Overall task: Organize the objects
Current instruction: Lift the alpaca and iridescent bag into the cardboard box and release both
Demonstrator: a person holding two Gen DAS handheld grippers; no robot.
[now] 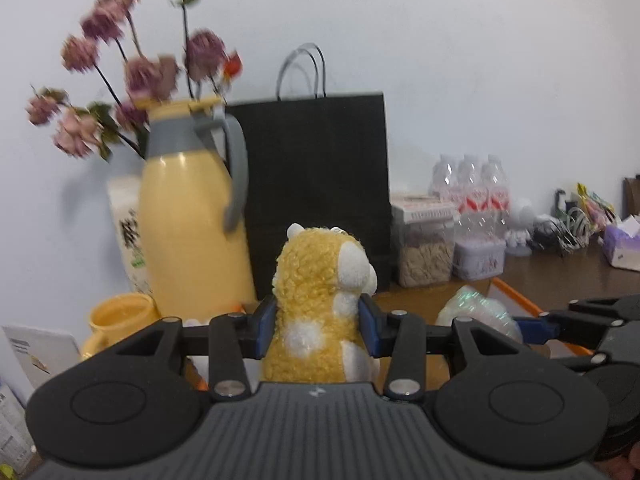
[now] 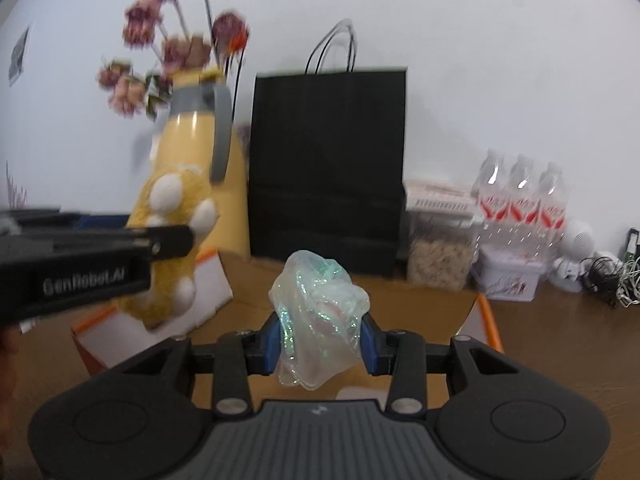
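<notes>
My left gripper (image 1: 320, 326) is shut on a yellow plush toy (image 1: 320, 280) with white patches, held upright above the table. The same plush toy (image 2: 172, 240) shows at the left of the right wrist view, clamped in the left gripper's black fingers (image 2: 168, 242). My right gripper (image 2: 320, 340) is shut on a crumpled iridescent plastic bag (image 2: 318, 312), its blue pads pressing both sides. That shiny bag (image 1: 476, 314) appears at the right of the left wrist view, beside the right gripper's fingers (image 1: 560, 320).
A yellow thermos jug (image 1: 192, 220) with dried pink flowers and a black paper bag (image 1: 320, 184) stand at the back wall. A yellow mug (image 1: 120, 316), food jars (image 1: 426, 252), water bottles (image 2: 520, 208) and cables (image 2: 608, 276) are nearby. An orange-edged box (image 2: 486, 320) lies below.
</notes>
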